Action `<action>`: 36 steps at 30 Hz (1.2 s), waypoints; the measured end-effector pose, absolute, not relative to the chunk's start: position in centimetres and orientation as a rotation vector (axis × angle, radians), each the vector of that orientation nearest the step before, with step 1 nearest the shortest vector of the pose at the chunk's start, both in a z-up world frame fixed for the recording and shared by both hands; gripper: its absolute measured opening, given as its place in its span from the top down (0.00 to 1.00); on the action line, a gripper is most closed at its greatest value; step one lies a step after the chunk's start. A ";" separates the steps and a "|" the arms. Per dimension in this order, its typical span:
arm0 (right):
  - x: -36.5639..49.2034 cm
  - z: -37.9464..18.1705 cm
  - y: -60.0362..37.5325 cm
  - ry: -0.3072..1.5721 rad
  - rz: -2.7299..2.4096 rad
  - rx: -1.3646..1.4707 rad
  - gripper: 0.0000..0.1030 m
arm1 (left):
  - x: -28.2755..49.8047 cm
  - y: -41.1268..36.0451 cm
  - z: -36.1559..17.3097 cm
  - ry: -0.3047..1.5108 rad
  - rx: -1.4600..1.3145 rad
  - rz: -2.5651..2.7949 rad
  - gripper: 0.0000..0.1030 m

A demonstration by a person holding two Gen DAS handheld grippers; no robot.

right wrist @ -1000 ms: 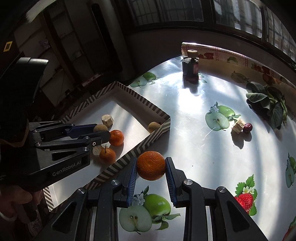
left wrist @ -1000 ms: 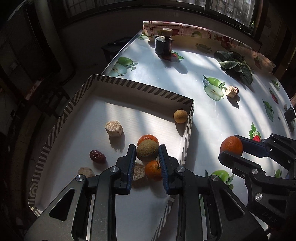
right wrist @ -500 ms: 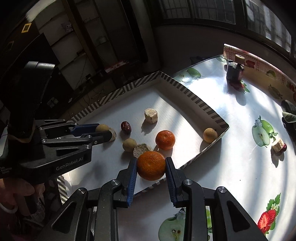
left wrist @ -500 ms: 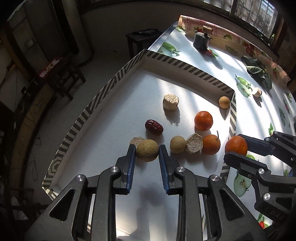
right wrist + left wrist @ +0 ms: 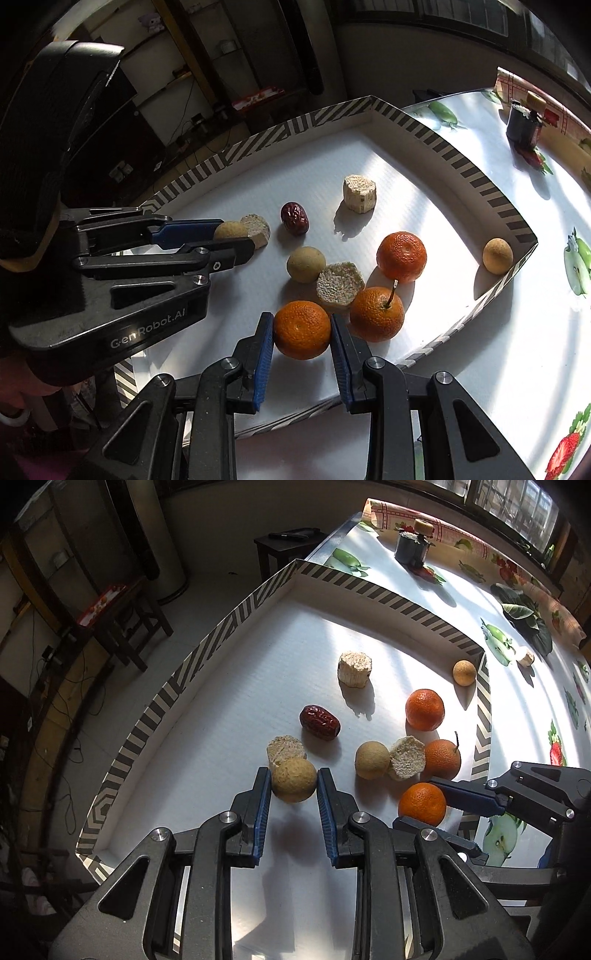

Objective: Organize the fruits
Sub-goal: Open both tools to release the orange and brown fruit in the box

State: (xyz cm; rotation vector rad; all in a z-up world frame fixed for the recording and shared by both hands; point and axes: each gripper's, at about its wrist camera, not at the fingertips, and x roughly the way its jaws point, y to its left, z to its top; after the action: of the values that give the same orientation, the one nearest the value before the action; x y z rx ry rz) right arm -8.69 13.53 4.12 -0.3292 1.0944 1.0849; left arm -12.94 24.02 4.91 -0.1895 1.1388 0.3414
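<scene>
Left tool (image 5: 294, 784) pinching a round tan longan-like fruit (image 5: 294, 784), low over the white floor of the zigzag-rimmed cardboard tray (image 5: 207, 646), just beside a pale cut chunk (image 5: 285, 748). Right tool (image 5: 302, 329) pinching a pebbled orange mandarin (image 5: 302, 329), inside the tray's near edge, close to a stemmed mandarin (image 5: 376, 314). Loose in the tray: dark red jujube (image 5: 319, 722), second tan fruit (image 5: 372, 759), third mandarin (image 5: 424, 709). Fruit-print tabletop (image 5: 517, 709) beyond. Step in hand looks like placing. Next: lower each fruit to the floor beside its kind, then spread the fingers gently so nothing rolls.
</scene>
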 end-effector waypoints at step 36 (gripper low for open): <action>-4.3 7.8 5.3 1.018 0.895 -0.161 0.56 | -7.0 18.9 8.2 1.069 -0.153 0.308 0.33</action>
State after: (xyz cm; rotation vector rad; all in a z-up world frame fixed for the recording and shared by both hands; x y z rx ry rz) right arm -4.28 5.26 7.78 -0.1606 1.0175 0.8945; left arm -7.03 18.93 8.23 -0.1531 1.0691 0.3075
